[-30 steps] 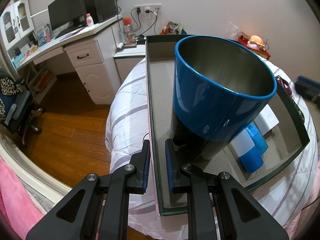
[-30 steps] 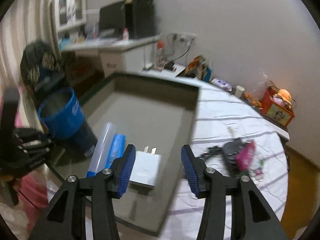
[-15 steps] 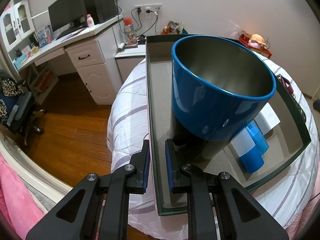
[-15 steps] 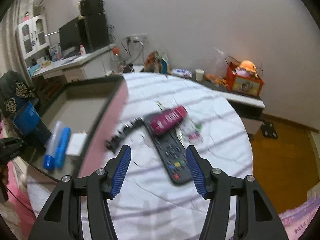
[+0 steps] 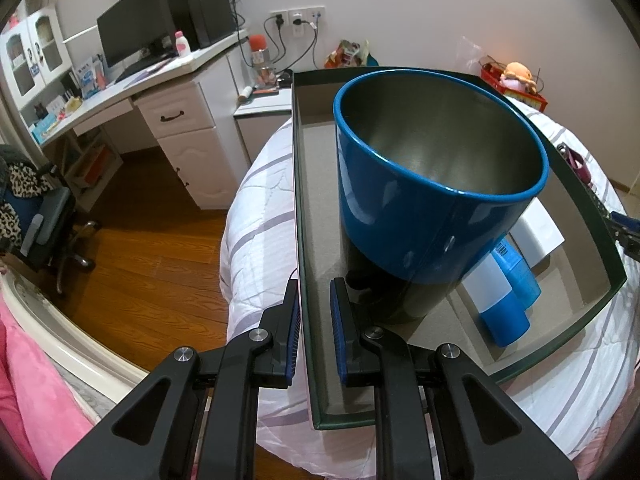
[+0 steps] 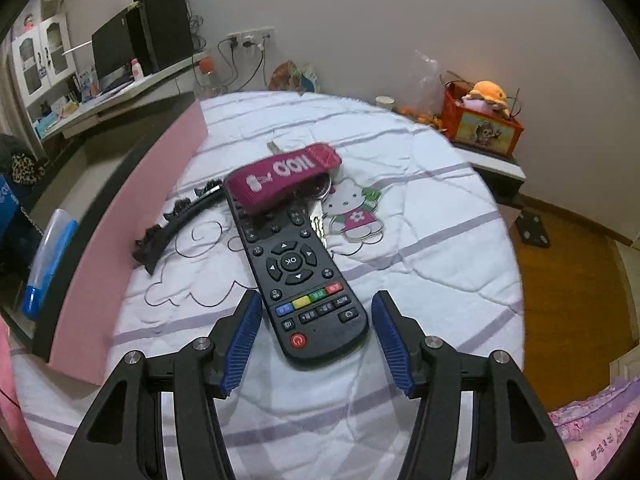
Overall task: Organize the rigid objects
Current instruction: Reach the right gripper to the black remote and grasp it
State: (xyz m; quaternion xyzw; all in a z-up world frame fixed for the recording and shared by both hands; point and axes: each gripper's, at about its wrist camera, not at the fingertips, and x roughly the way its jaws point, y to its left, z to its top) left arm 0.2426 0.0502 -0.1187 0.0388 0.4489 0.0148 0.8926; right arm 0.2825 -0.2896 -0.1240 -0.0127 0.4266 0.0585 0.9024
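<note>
Two views from hand-held grippers over a bed covered with a white quilt [image 6: 420, 208] with lilac stripes.

The left gripper [image 5: 314, 332] is clamped shut on the near side wall of a shallow box [image 5: 299, 200] with dark green edges, one finger outside the wall and one inside. This grip seems meant to steady the box while it is filled. Just beyond the inside finger, in the box, stands a blue metal cup [image 5: 432, 196], upright and empty. To the right of the cup lie a blue and white tube [image 5: 496, 300] and a flat white item [image 5: 538, 232], already stowed.

The right gripper [image 6: 316, 320] hovers low over the quilt with its fingers spread, touching nothing. Between the fingers, with a gap on each side, lies the near end of a black remote control [image 6: 296, 272], buttons facing up, its length running away from the fingers. The fingers straddle its narrow width, which suits a pinch across the sides. A magenta strap [image 6: 280, 178] rests across the far end of the remote, and may be dragged along when the remote is lifted. Left of the fingers a black hair clip [image 6: 176, 220] lies on the quilt, near the pink outer wall of the box. The remote, strap and clip are not yet in the box.
</note>
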